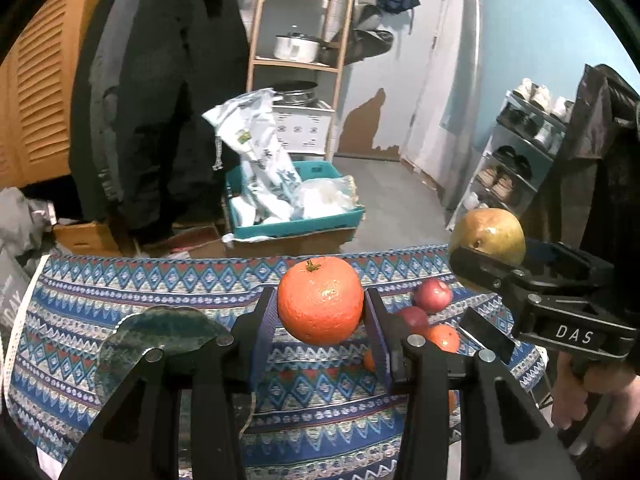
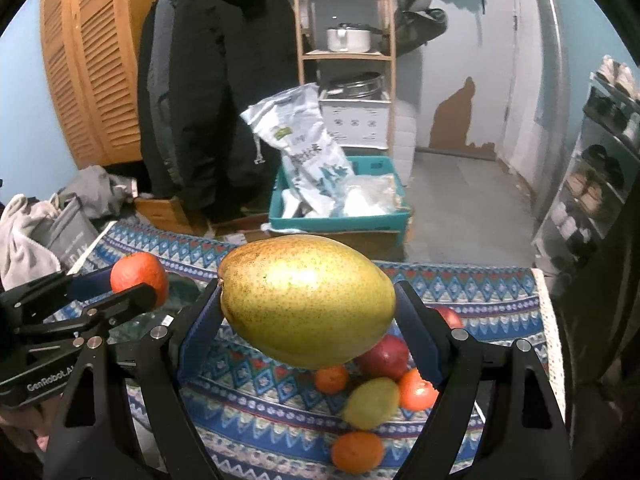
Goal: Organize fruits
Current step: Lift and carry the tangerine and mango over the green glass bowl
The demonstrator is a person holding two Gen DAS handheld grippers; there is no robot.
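Two fruits are lifted: the left gripper (image 1: 320,312) clamps a round orange tangerine (image 1: 320,300), the right gripper (image 2: 308,320) a speckled yellow-green pear (image 2: 308,300). Loose apples, citrus and another pear (image 2: 372,402) await near the patterned tablecloth's (image 2: 260,400) right edge; the dark green plate (image 1: 160,332) looks empty.

Both views are moderately lit by cool indoor light from above — walls read blue-white. A broad soft highlight sits on the top of the pear (image 2: 308,300); the orange (image 1: 320,300) shows only a small sheen. Fruit undersides and the black gripper frames fall into shadow. Fisheye distortion bends the shelf (image 2: 344,40) and door lines, with black vignette at all corners. Background is slightly soft and noisy — edges smear most.
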